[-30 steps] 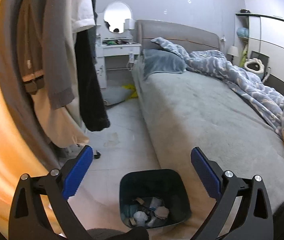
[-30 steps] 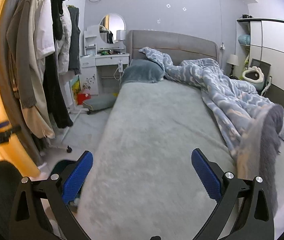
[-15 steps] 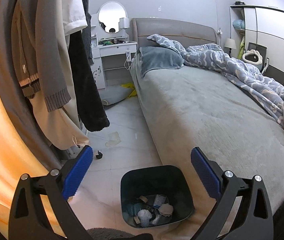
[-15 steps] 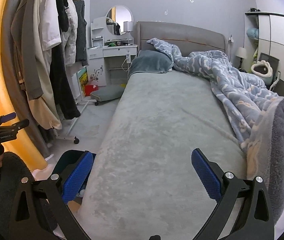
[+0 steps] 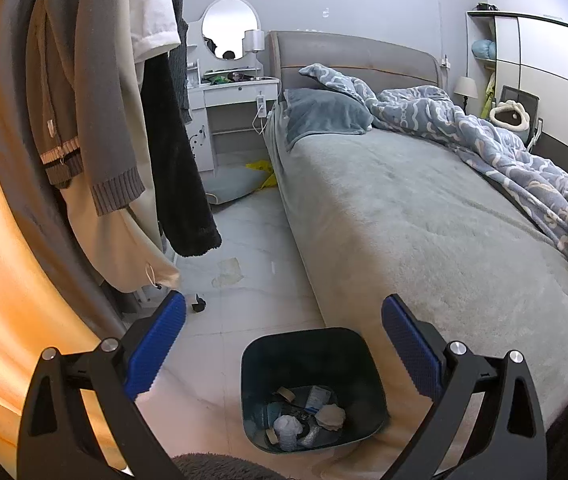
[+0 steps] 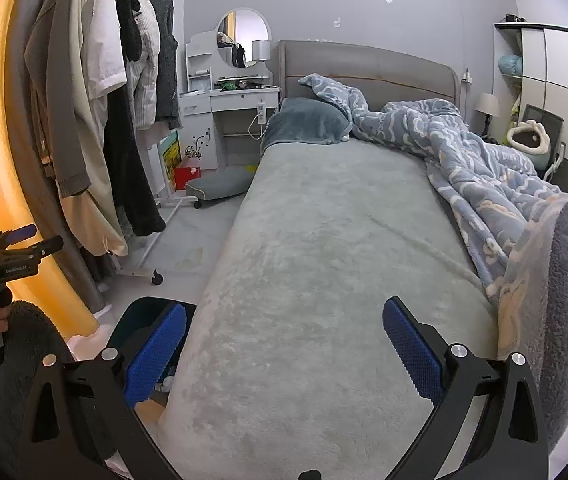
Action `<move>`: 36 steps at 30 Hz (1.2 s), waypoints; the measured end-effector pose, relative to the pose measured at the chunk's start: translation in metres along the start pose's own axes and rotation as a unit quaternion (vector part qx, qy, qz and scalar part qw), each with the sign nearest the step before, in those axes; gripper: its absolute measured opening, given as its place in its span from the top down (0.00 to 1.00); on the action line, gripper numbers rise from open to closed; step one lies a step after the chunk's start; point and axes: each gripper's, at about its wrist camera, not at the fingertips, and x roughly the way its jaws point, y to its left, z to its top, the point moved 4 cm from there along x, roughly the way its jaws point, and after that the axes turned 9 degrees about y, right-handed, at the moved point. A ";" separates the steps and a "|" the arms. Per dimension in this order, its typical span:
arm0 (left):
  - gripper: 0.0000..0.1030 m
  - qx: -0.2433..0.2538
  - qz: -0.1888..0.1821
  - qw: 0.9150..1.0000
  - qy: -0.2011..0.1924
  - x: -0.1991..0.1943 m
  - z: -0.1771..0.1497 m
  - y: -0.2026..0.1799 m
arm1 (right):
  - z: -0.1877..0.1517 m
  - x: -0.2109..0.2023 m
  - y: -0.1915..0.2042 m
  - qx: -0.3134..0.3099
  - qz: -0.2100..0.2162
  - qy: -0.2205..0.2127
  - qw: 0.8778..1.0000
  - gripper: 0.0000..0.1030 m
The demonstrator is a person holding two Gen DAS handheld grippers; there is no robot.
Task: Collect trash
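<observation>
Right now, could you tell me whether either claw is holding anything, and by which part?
Nothing is held. The left claw and right claw are both open and empty, above the bin and the bed.

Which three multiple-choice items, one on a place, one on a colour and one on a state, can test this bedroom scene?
1. Where does the bin stand?
A. on the bed
B. on the floor beside the bed
C. under the desk

2. What colour are the pads of the left gripper?
A. blue
B. red
C. white

3. How is the right gripper?
A. shut on paper
B. shut, empty
C. open, empty

Answers:
1 B: it stands on tiles against the bed.
2 A: both pads are blue.
3 C: its pads stand apart, nothing between.
</observation>
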 end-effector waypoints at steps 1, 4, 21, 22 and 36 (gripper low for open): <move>0.03 -0.001 -0.001 1.000 0.000 0.001 0.000 0.001 | 0.000 0.000 0.000 0.000 0.000 0.000 1.000 0.03; 0.03 -0.003 -0.002 1.000 0.002 0.001 0.000 0.002 | 0.000 0.000 -0.001 0.000 0.000 0.000 1.000 0.03; 0.03 0.006 0.001 1.000 0.001 0.002 -0.001 0.002 | 0.000 0.001 0.000 0.000 0.000 0.001 1.000 0.03; 0.03 0.008 0.001 1.000 0.000 0.001 -0.002 0.002 | 0.000 0.001 0.000 0.001 0.000 0.001 1.000 0.03; 0.03 0.010 -0.001 1.000 0.002 0.002 -0.002 0.002 | 0.000 0.001 0.000 0.001 0.000 0.001 1.000 0.03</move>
